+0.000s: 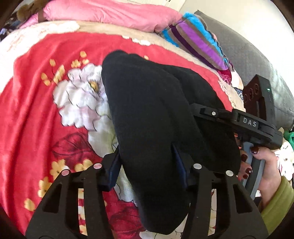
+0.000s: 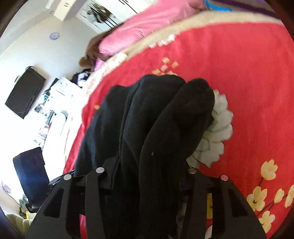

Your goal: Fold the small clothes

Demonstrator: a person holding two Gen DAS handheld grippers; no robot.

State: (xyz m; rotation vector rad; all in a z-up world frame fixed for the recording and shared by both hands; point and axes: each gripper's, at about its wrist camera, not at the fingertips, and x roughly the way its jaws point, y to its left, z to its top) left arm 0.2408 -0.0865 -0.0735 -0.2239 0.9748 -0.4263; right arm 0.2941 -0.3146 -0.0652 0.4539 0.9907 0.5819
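Two grippers, one black garment (image 1: pixel 156 114) (bunched).

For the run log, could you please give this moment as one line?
black garment lifted over red blanket | left tongs gripping it | right tongs gripping it

Home bedroom: floral blanket (image 1: pixel 27 95), pink pillow (image 1: pixel 114 14), wall TV (image 2: pixel 24 94).

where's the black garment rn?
The black garment fills the centre of both wrist views, over the red floral blanket, lying between the left gripper fingers, with the right gripper at its right edge.
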